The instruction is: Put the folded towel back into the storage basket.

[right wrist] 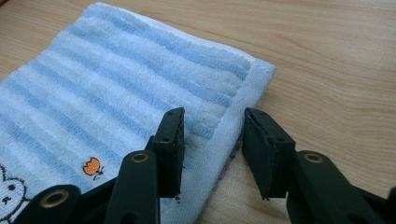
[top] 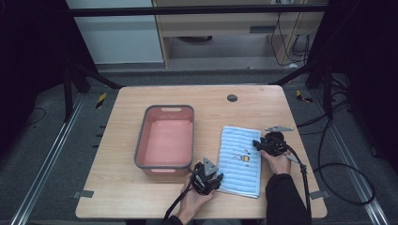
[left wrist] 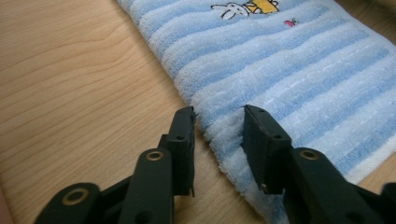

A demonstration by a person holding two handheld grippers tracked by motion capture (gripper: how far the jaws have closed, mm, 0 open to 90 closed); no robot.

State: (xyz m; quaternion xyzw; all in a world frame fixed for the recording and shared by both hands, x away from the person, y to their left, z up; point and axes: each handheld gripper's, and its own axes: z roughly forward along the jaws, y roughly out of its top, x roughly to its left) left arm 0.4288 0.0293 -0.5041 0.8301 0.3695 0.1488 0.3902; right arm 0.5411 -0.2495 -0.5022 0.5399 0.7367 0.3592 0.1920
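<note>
The towel [top: 241, 161], pale blue stripes with a small embroidered rabbit, lies flat on the table [top: 122, 187], right of the pink tub [top: 165, 139], which holds nothing. Left gripper [top: 212, 180] straddles the towel's near-left edge, jaws apart; right gripper [top: 257, 144] spans the right edge, jaws also parted, nothing pinched.

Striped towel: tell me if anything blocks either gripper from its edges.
Nothing visible does. The left gripper has open jaws straddling the striped towel at its near left edge, and the right gripper straddles the towel's right edge, with only bare wooden table alongside.
</note>
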